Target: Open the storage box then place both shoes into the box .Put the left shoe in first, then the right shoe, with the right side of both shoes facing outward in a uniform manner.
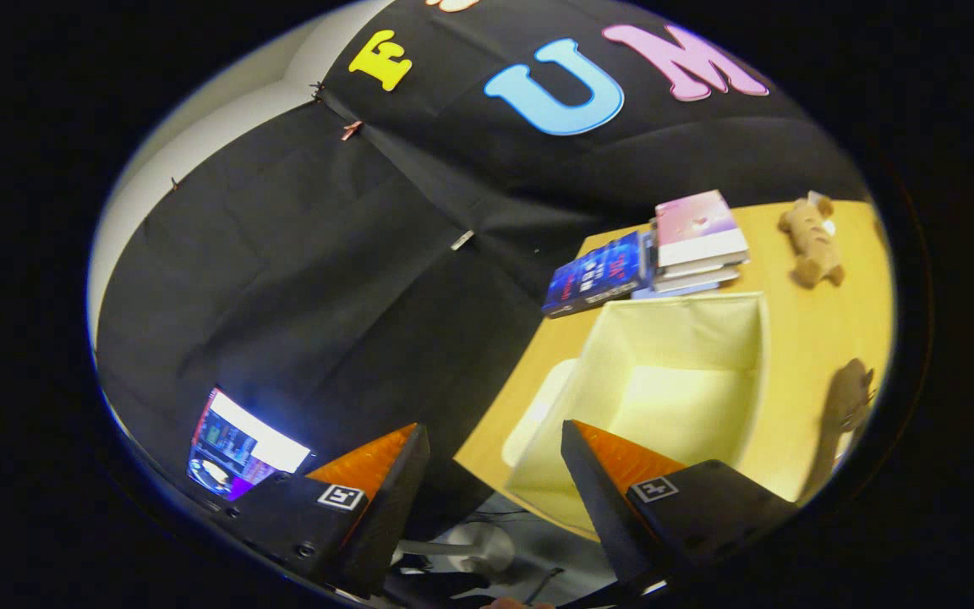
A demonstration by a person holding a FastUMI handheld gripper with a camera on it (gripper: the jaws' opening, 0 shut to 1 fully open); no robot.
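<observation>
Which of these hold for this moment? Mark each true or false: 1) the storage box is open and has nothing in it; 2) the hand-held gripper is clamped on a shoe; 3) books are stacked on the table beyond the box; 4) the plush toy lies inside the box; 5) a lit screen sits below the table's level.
1) The storage box is open and nothing lies in it. True.
2) The hand-held gripper is clamped on a shoe. False: its fingers stand apart with nothing between them.
3) Books are stacked on the wooden table beyond the box. True.
4) The plush toy lies inside the box. False: it lies on the table, beyond the box and apart from it.
5) A lit screen sits below the table's level. True.
</observation>
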